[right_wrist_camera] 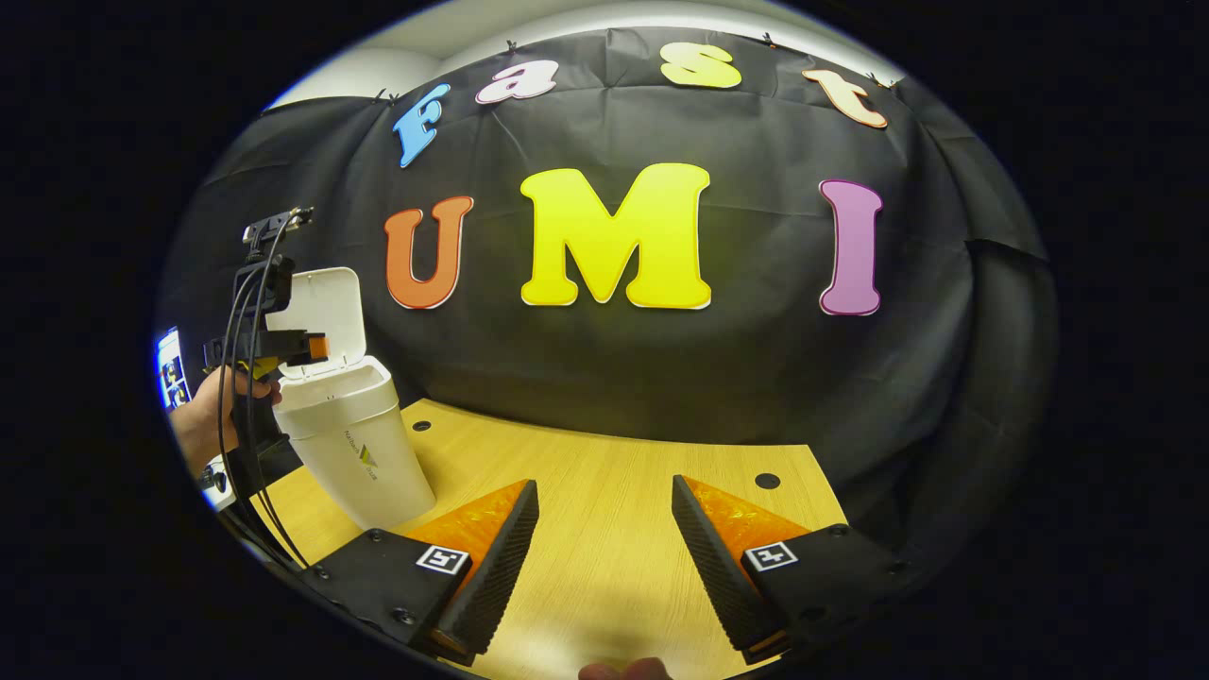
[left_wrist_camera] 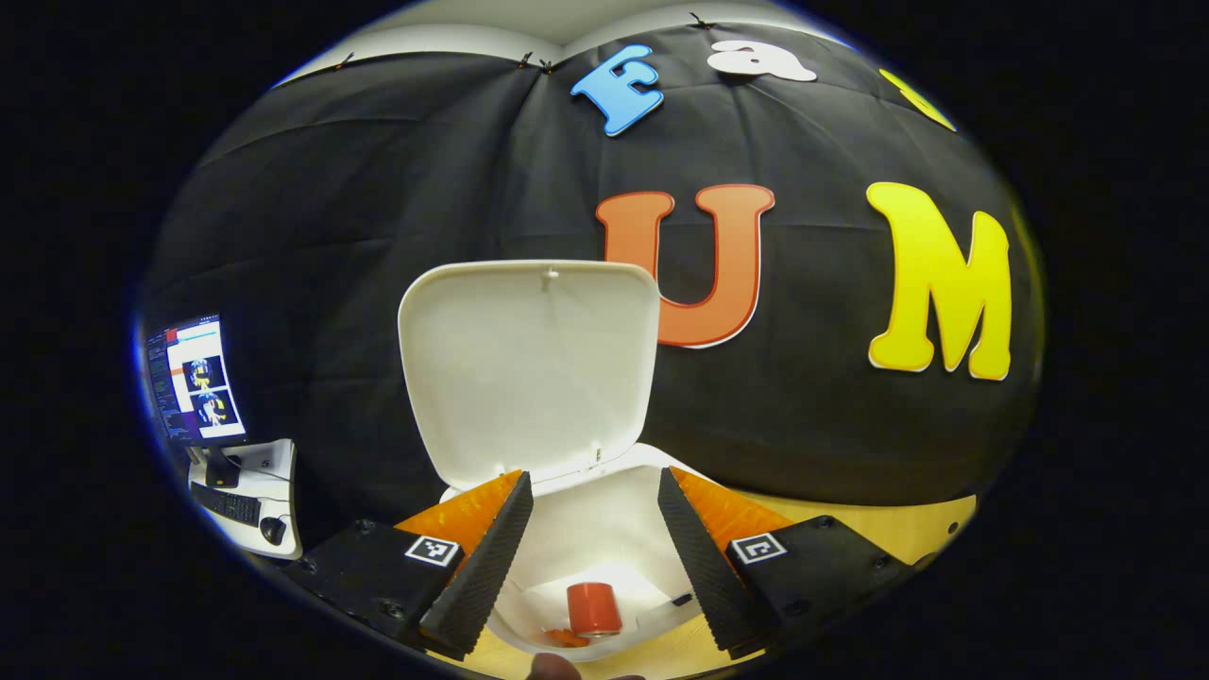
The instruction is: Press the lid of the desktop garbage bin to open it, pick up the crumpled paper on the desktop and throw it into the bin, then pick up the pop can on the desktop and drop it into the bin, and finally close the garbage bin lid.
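Nearest to you in the left gripper view, your left gripper [left_wrist_camera: 595,557] hangs directly over the mouth of the white plastic desktop garbage bin [left_wrist_camera: 604,529], its jaws spread apart and holding nothing, which fits a drop just made from above. Down between them, at the bottom of the bin, the red cylindrical pop can [left_wrist_camera: 594,608] stands on something pale that is probably the crumpled paper, though you cannot make it out for certain. Behind the opening, the bin's white hinged lid [left_wrist_camera: 527,364] stands upright, tipped back toward the booth wall, so the way in is clear and the lid is not yet closed. Judging by this, both throws look done and closing the lid is what remains; you would need to get above or behind that lid to push it forward. In the right gripper view, your right gripper [right_wrist_camera: 604,552] sits low over the bare light wooden worktop [right_wrist_camera: 604,472], jaws released and empty, well apart from the bin and out of the left hand's way. Farther off to its left, the bin [right_wrist_camera: 354,444] stands on the worktop with your hand [right_wrist_camera: 212,416] holding the left gripper [right_wrist_camera: 283,345] at its rim.
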Tool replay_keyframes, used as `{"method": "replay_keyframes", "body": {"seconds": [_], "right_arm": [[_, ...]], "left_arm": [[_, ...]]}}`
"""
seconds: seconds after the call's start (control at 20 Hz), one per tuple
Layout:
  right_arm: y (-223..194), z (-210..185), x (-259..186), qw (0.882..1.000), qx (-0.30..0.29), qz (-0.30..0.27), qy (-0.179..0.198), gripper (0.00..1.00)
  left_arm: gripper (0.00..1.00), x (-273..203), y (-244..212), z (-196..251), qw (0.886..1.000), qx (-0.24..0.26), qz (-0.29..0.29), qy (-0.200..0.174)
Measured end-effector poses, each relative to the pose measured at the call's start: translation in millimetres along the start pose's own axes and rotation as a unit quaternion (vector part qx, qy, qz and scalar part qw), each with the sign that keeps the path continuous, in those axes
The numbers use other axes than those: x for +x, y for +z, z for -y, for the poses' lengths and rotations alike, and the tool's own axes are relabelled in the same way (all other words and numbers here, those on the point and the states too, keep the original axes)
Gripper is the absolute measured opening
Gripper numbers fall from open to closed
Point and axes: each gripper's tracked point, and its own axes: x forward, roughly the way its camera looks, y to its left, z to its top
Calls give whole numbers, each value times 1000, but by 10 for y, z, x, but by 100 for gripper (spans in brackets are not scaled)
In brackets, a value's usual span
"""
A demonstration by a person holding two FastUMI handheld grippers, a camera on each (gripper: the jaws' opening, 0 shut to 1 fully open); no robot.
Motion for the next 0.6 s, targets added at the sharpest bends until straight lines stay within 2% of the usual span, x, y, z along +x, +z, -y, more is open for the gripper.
{"method": "replay_keyframes", "body": {"seconds": [0.4,0.6], "right_arm": [[150,129,-83,1000,14,8,2,90],[319,177,-69,1000,16,24,-4,90]], "left_arm": [[88,35,1113,139,996,19,76,32],[86,174,1551,-70,992,5,87,87]]}}
